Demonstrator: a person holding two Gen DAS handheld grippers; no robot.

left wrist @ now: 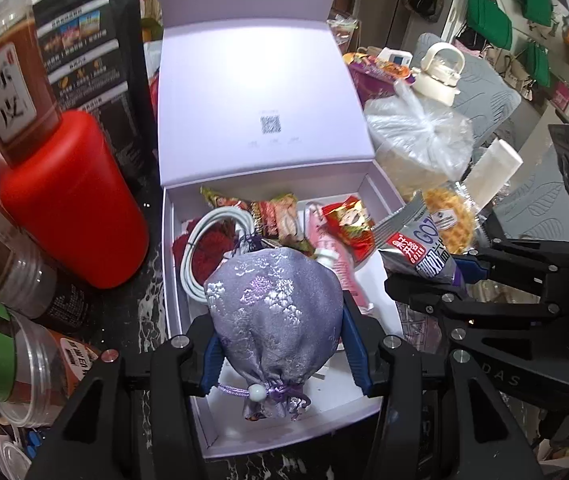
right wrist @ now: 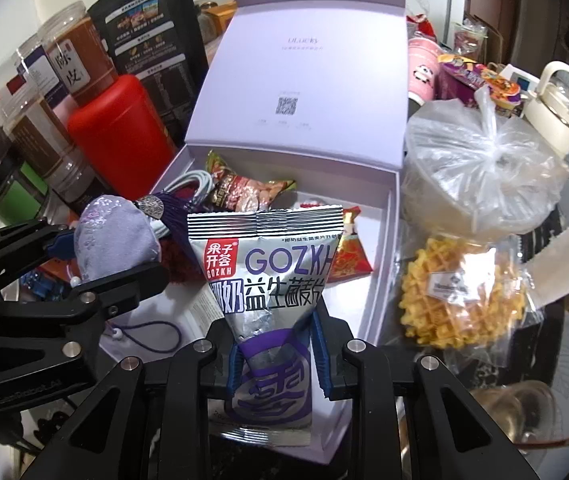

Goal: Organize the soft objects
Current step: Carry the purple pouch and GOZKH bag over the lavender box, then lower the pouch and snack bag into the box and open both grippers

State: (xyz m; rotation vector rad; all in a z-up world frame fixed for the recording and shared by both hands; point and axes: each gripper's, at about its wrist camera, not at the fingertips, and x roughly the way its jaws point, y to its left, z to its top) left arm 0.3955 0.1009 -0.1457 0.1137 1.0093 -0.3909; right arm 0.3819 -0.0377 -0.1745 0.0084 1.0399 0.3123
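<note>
Left wrist view: left tongs (left wrist: 278, 344) are clamping the lilac brocade drawstring pouch (left wrist: 274, 320) over the open lavender cardboard box (left wrist: 172, 264); right tongs (right wrist: 280, 354) are pinching the silver-purple foil snack packet (right wrist: 270, 280); both probably need lowering, then releasing.

My right gripper (right wrist: 278, 354) pinches a silver GOZKH packet (right wrist: 264, 276) between its blue fingers (right wrist: 321, 354), over the open lilac box (right wrist: 382, 264). To my left, the left gripper (right wrist: 96, 264) grips a purple pouch (right wrist: 114, 236) above the box's near corner. A bagged waffle (right wrist: 460, 300) lies right of the box.
</note>
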